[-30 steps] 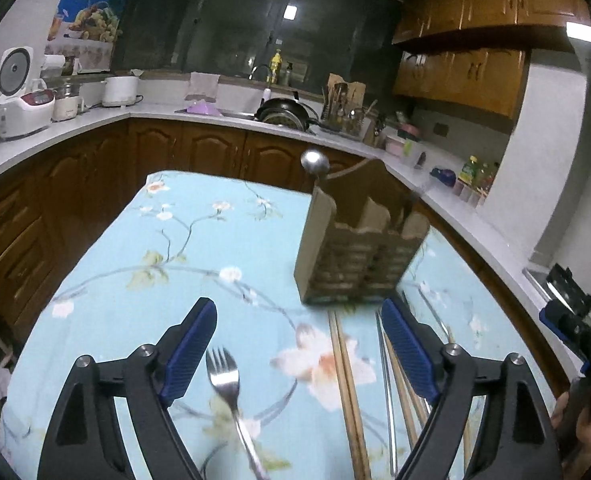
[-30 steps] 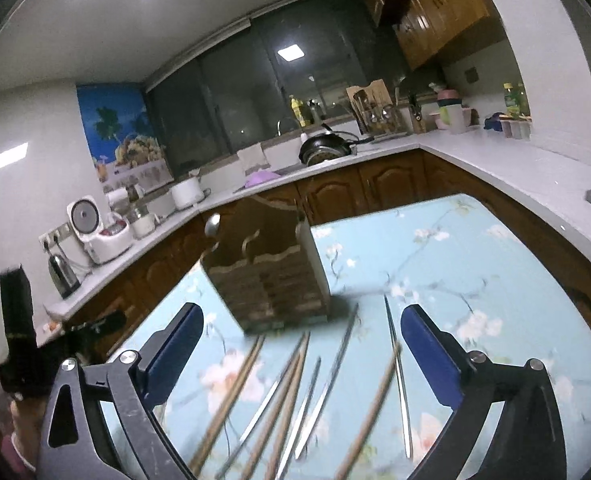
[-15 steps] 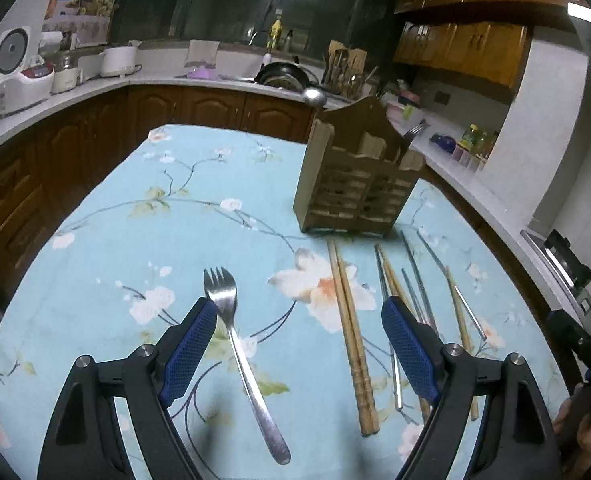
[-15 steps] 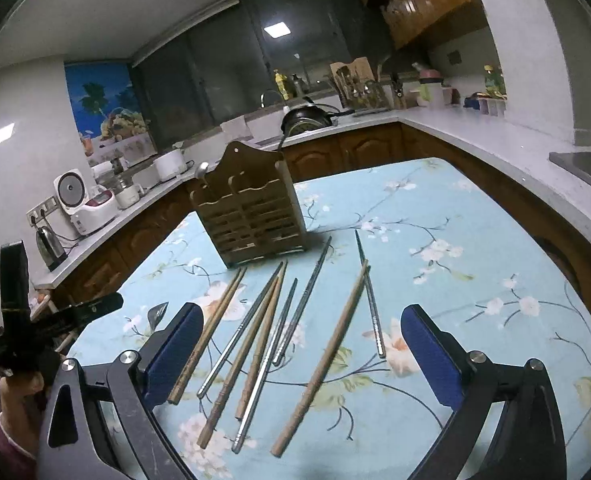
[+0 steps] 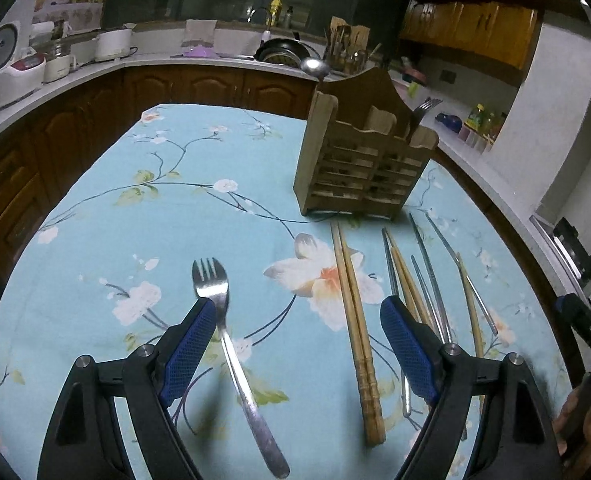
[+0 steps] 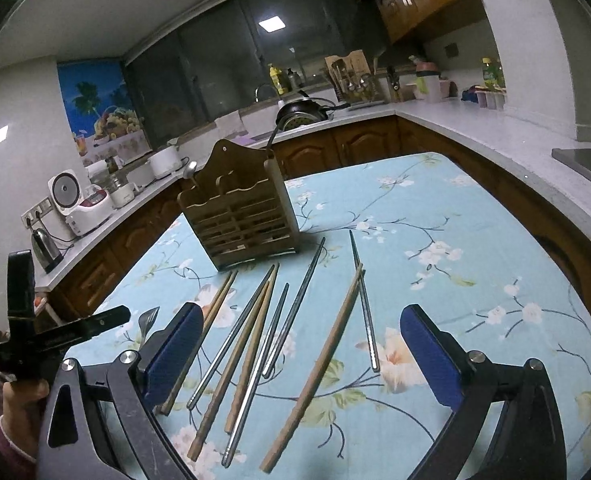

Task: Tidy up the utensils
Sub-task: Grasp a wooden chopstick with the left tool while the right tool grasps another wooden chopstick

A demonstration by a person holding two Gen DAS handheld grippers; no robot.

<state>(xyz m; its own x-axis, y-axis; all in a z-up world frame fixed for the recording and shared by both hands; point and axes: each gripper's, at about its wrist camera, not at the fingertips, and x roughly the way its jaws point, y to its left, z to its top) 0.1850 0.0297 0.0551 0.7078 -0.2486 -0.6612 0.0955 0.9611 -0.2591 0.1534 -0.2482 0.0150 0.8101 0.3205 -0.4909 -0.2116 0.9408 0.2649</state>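
A wooden utensil holder [image 5: 365,166] stands on the blue floral tablecloth [image 5: 175,216]; a spoon [image 5: 313,67] and a fork [image 5: 425,105] stick out of it. My left gripper [image 5: 298,316] is open above a metal fork [image 5: 231,354] lying flat, beside its left pad. A pair of wooden chopsticks [image 5: 355,320] lies between the fingers. My right gripper [image 6: 301,334] is open and empty over several wooden and metal chopsticks [image 6: 255,344] lying in front of the holder [image 6: 241,214].
More metal and wooden chopsticks [image 5: 435,280] lie right of the left gripper. Counters with a rice cooker [image 5: 11,64], pan [image 6: 301,114] and kettle [image 6: 45,246] ring the table. The left gripper shows at left in the right wrist view [image 6: 55,332].
Both grippers have pulled back and tilted down towards the table. The fork and chopsticks now lie closer under the open jaws. Nothing was picked up.
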